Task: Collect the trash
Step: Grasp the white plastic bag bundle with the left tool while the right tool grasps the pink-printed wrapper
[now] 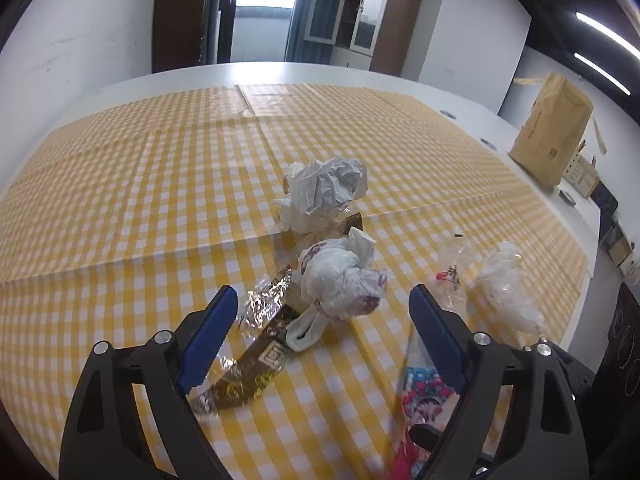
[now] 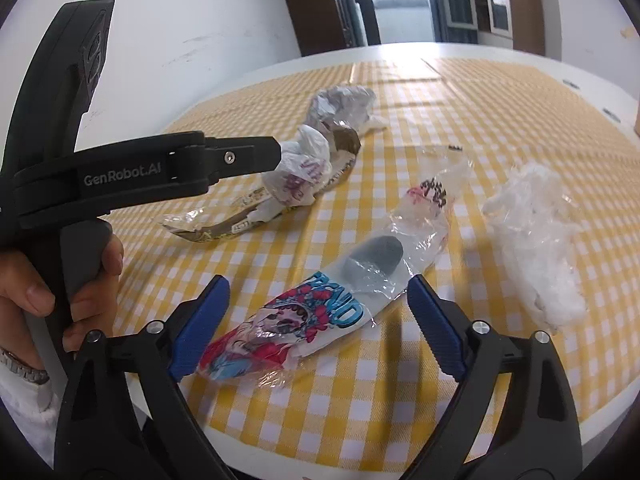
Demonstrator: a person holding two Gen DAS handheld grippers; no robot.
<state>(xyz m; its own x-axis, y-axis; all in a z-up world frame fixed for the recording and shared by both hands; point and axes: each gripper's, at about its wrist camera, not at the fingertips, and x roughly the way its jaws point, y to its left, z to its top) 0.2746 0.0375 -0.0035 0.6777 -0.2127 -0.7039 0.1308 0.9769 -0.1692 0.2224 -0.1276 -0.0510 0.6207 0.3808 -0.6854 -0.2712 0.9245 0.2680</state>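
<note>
- Left tongs (image 1: 322, 312): released, jaws wide, straddling a crumpled white plastic bag (image 1: 340, 280) at lower centre of the left wrist view; the pads do not press on it.
- Right tongs (image 2: 318, 308): released, jaws wide either side of a printed wrapper (image 2: 304, 320) at lower centre of the right wrist view; no contact visible.
- Task items: all trash lies loose on the checked surface (image 1: 140, 184), none collected yet.
- Risk, left: the bag overlaps a brown foil wrapper (image 1: 256, 364); closing may catch both, or the slick film may slip out and only a corner be pinched.
- Risk, right: the printed wrapper lies flat; the pads could skate over it or drag the cloth.
- Risk, shared: both tongs work close together, so a collision seems possible; the left tool crosses the left half of the right wrist view.
- Surroundings: crumpled paper ball (image 1: 324, 188) at centre, clear film wad (image 1: 508, 284) at right, brown paper bag (image 1: 554, 132) at upper right.
- Obstruction: no bin is visible in either view.
</note>
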